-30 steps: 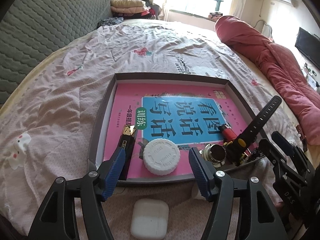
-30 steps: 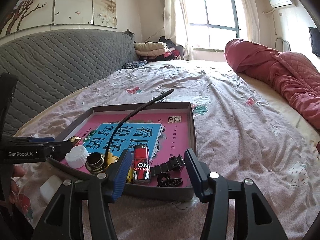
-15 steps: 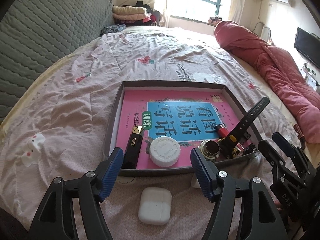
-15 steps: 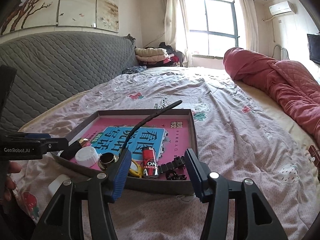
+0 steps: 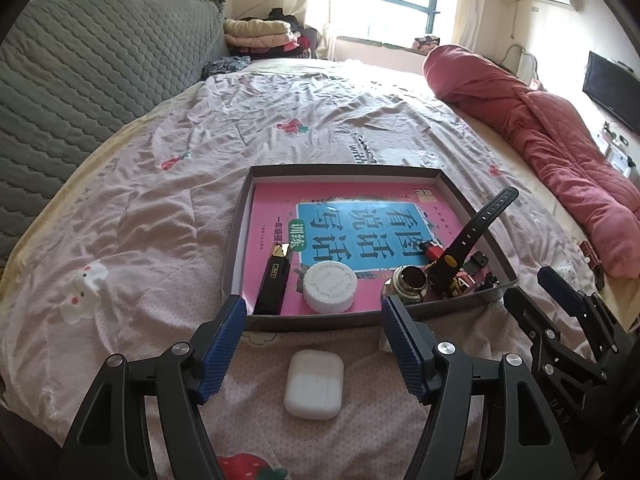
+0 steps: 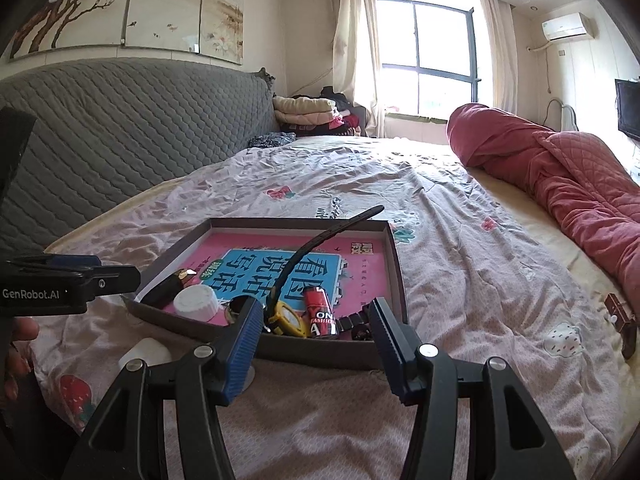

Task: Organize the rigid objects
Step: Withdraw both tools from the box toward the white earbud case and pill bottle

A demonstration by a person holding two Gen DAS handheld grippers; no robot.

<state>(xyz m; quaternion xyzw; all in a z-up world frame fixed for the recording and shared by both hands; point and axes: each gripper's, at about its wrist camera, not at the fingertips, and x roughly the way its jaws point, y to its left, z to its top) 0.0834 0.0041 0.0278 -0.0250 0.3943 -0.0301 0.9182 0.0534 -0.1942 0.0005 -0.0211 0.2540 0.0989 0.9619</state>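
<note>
A shallow brown cardboard box tray (image 5: pixel 239 257) lies on the pink patterned bedsheet (image 5: pixel 160 208) of the bed. Flat in it is a pink and blue book with Chinese characters (image 5: pixel 360 232). On the book, along the near edge, lie a black lighter with a gold top (image 5: pixel 273 285), a white ribbed bottle cap (image 5: pixel 329 286), a round metal cap (image 5: pixel 409 282), a red cylindrical lighter (image 6: pixel 319 310), a yellow tape measure (image 6: pixel 289 316) and a black watch strap (image 5: pixel 482 225) that sticks up over the tray's right rim. A white earbud case (image 5: pixel 314 384) rests on the sheet outside the tray, just before its near wall.

The left gripper (image 5: pixel 310 348) hovers above the earbud case, tilted downward, its blue fingers (image 5: pixel 224 344) wide apart and empty, having just widened. The right gripper (image 6: pixel 314 350) points at the tray's near right corner, fingers apart, nothing between them.
</note>
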